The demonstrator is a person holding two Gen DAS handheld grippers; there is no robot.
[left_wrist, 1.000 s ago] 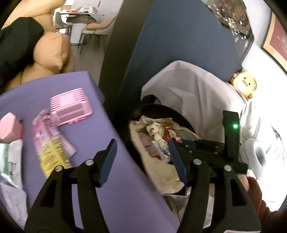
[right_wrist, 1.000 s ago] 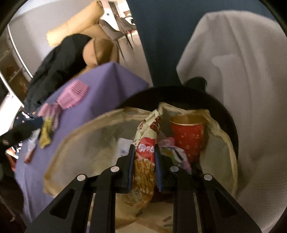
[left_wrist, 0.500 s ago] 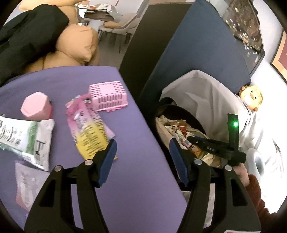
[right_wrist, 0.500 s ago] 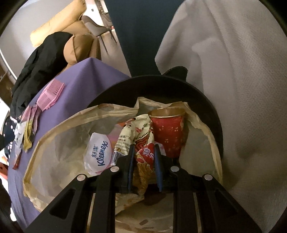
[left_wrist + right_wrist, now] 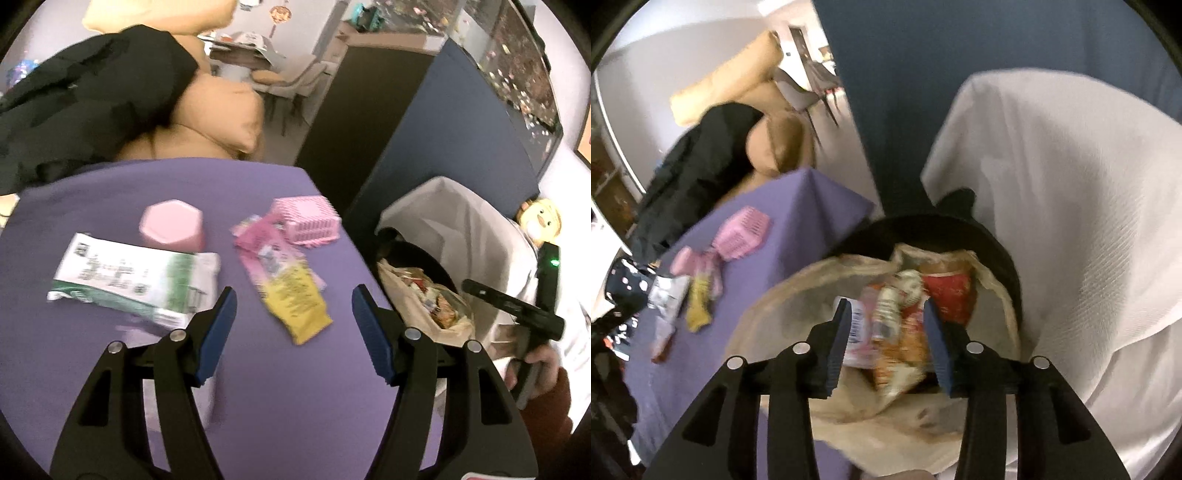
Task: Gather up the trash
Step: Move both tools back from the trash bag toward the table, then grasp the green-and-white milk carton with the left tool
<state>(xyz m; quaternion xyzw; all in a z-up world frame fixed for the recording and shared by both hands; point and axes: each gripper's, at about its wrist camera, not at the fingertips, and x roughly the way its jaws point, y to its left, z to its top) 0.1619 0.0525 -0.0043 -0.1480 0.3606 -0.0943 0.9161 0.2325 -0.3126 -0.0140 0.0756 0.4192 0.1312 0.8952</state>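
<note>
Since a second ago the right gripper (image 5: 888, 341) has let go of the snack wrapper (image 5: 905, 343) it pinched: its jaws have just been opening, now spread, with the wrapper lying loose below them in the bin. The left gripper (image 5: 291, 334) has swung away from the bin to over the purple table (image 5: 277, 406); its jaws have just been opening too, spread wide with nothing between them.

Step in hand, as judged: one piece is dropped, and the left hand lines up the next pick. The pink-and-yellow wrapper (image 5: 284, 280) lies just ahead of its fingertips, near the table's right edge; the next move calls for lowering flat to the cloth and closing on a thin, slippery film.

Containers: the black bin (image 5: 997, 251), beside the table's right edge, holds a tan liner bag (image 5: 783, 314) with the wrapper, a red paper cup (image 5: 951, 295) and a tissue pack (image 5: 855, 332). A pink basket (image 5: 306, 219) sits toward the far right corner; its contents cannot be told. A white-and-green packet (image 5: 136, 277) and a pink box (image 5: 171, 225) remain on the table.
</note>
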